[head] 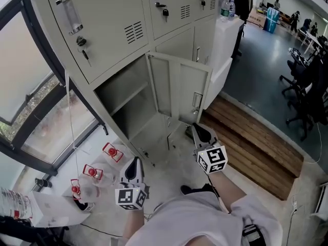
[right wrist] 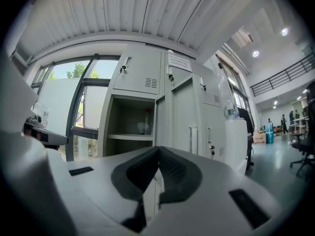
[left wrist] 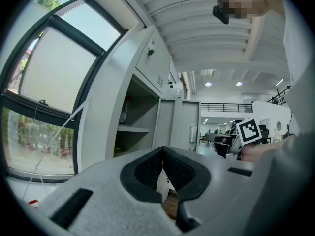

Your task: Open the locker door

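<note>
The right gripper (head: 201, 134), jaws together on nothing, hangs near the locker door (head: 179, 88), which already stands wide open, so no grip seems needed; the left gripper (head: 134, 169) sits closed and empty.

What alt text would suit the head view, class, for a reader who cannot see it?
A lower locker door stands open, showing a shelved compartment. In front, a person holds the left tongs and right tongs toward it; red-capped bottles sit at lower left.
</note>
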Demonstrator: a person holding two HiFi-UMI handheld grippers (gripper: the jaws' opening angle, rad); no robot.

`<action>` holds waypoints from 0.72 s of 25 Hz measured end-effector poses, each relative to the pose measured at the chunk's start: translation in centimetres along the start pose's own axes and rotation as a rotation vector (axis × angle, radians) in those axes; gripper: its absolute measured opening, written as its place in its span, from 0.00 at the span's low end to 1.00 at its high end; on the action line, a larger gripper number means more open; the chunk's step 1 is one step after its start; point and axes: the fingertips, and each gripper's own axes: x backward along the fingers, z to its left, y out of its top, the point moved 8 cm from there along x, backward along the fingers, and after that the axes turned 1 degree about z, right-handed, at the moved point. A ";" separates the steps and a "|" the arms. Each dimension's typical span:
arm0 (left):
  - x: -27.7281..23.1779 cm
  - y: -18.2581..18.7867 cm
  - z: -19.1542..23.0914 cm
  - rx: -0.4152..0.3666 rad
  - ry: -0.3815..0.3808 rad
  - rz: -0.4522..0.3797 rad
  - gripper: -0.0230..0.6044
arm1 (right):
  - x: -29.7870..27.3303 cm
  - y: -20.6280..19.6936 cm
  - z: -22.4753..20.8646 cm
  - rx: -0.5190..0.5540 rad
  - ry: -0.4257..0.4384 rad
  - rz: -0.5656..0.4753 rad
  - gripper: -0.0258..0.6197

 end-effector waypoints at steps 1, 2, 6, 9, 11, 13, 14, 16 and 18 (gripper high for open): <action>0.0 0.0 -0.1 -0.001 0.001 0.000 0.04 | 0.0 0.0 0.1 -0.005 0.008 -0.001 0.06; 0.0 0.0 -0.2 -0.003 0.003 0.000 0.04 | 0.0 0.0 0.2 -0.010 0.017 -0.003 0.06; 0.6 0.0 -0.3 -0.007 0.025 0.001 0.04 | -0.2 0.2 1.6 -0.081 0.095 -0.039 0.06; 1.2 -0.1 -0.1 -0.011 0.051 -0.001 0.04 | -0.4 0.1 3.1 -0.146 0.168 -0.060 0.06; 1.5 -0.1 0.1 -0.011 0.069 0.000 0.04 | -0.8 0.0 4.2 -0.160 0.203 -0.057 0.06; 1.9 0.0 0.3 -0.013 0.086 -0.002 0.04 | -1.1 0.0 5.2 -0.166 0.237 -0.052 0.06; 2.1 0.0 0.4 -0.014 0.095 -0.003 0.04 | -1.3 -0.1 5.6 -0.169 0.255 -0.048 0.06; 2.6 0.0 0.5 -0.014 0.116 -0.004 0.04 | -1.5 -0.2 6.6 -0.174 0.293 -0.041 0.06; 3.1 -0.1 0.7 -0.016 0.139 -0.009 0.04 | -1.6 -0.4 7.4 -0.178 0.330 -0.034 0.06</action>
